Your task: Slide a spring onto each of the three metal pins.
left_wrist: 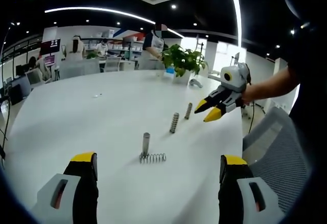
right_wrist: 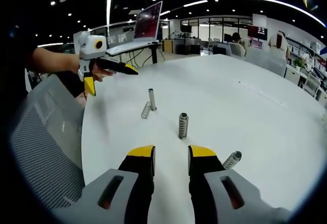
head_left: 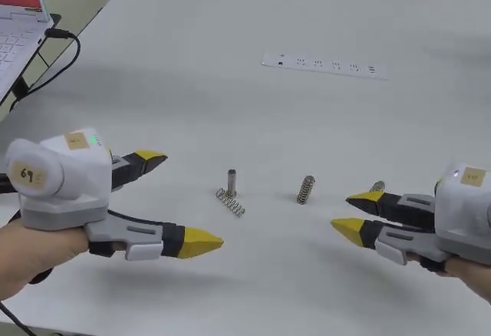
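Springs already sleeve the middle pin and, apparently, the right pin. The left pin stands bare, with the loose spring at its base. Both the wide-open left gripper and the barely parted right gripper are empty. Next, one must pinch that spring and thread it on.

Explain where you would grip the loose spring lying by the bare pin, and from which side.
Probably take the loose spring at its middle, from above, pinching across the coils: it lies flat beside the bare pin, so one end stays free to thread.
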Tool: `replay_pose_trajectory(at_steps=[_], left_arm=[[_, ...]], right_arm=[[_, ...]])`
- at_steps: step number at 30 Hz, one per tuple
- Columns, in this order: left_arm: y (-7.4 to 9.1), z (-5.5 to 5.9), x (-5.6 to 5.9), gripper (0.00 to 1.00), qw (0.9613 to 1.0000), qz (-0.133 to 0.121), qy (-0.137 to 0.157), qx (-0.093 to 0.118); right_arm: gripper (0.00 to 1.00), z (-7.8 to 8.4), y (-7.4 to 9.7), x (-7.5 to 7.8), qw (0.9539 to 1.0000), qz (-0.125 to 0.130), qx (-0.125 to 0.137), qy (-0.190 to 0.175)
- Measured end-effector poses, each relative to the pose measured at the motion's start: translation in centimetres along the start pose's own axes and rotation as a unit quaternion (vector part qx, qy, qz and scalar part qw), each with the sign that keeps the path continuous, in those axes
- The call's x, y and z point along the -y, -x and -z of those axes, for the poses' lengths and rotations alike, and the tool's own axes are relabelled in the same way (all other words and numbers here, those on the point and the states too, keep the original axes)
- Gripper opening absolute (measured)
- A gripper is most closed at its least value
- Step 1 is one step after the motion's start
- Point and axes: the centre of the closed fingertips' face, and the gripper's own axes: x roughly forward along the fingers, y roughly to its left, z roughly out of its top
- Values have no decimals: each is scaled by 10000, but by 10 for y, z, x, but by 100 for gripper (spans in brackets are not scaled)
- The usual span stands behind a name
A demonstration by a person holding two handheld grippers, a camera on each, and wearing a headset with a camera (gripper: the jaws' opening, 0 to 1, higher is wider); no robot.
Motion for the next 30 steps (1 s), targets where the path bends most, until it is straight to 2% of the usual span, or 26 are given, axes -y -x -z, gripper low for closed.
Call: replay_pose_trajectory(at_steps=[7,14,20,30], left_arm=[[0,2,1,97,10000,22,13,-22],[2,1,0,97,10000,0,16,-5],[3,4,1,96,10000,6,24,-28],[6,6,-3,96,10000,-32,47,-48]], right_arm=[[24,6,-5,-11,9999,-88,-53,-71],[23,2,-11,-16,9999,-151,-47,-69],[23,-2,-23,-27,9994,-315,-102,27],[21,-27,-52,-45,9977,-521,-93,423]])
